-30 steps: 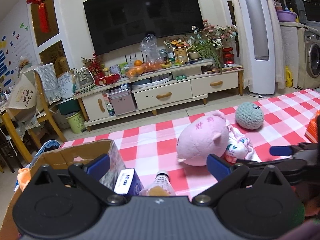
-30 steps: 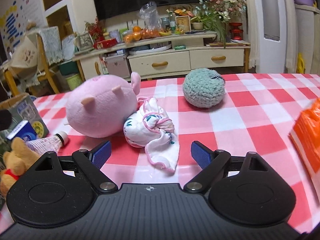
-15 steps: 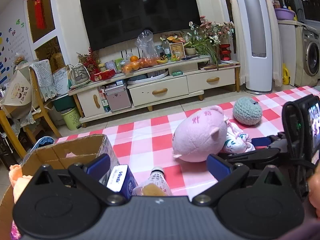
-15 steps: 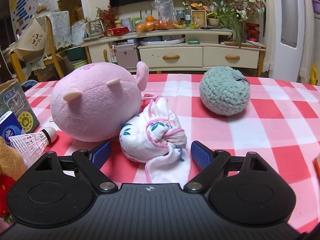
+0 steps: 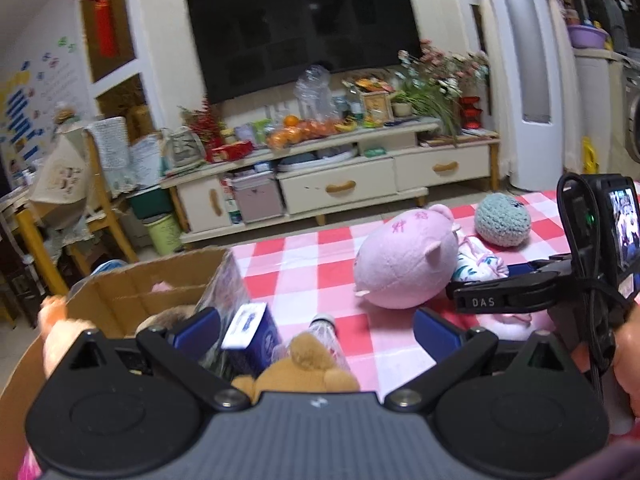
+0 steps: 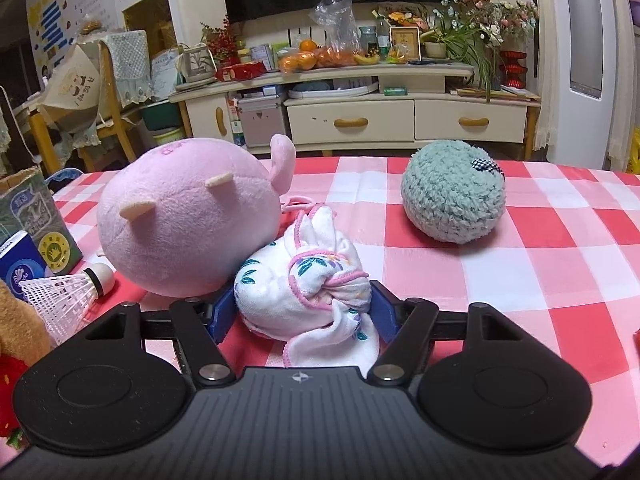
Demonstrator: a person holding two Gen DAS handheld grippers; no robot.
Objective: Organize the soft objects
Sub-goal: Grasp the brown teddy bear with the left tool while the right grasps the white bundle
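Note:
A knotted white floral cloth (image 6: pixel 308 284) lies on the red-checked tablecloth (image 6: pixel 560 264) against a pink plush pig (image 6: pixel 188 232). My right gripper (image 6: pixel 302 314) has its blue pads pressed on both sides of the cloth. A teal fuzzy ball (image 6: pixel 454 192) sits further back right. My left gripper (image 5: pixel 316 330) is open above a brown plush bear (image 5: pixel 304 368), beside a cardboard box (image 5: pixel 132 288). The pig (image 5: pixel 404 260), cloth (image 5: pixel 478 264) and ball (image 5: pixel 502 220) also show in the left wrist view, with the right gripper (image 5: pixel 516 276).
A shuttlecock (image 6: pixel 64 292) and a blue tissue pack (image 6: pixel 18 268) lie left of the pig. A green packet (image 6: pixel 36 220) leans at the box. A TV cabinet (image 6: pixel 360 116) stands beyond the table's far edge.
My right gripper moved forward and closed its pads onto the cloth bundle. My left gripper drew back and left, bringing the brown bear into view below it.

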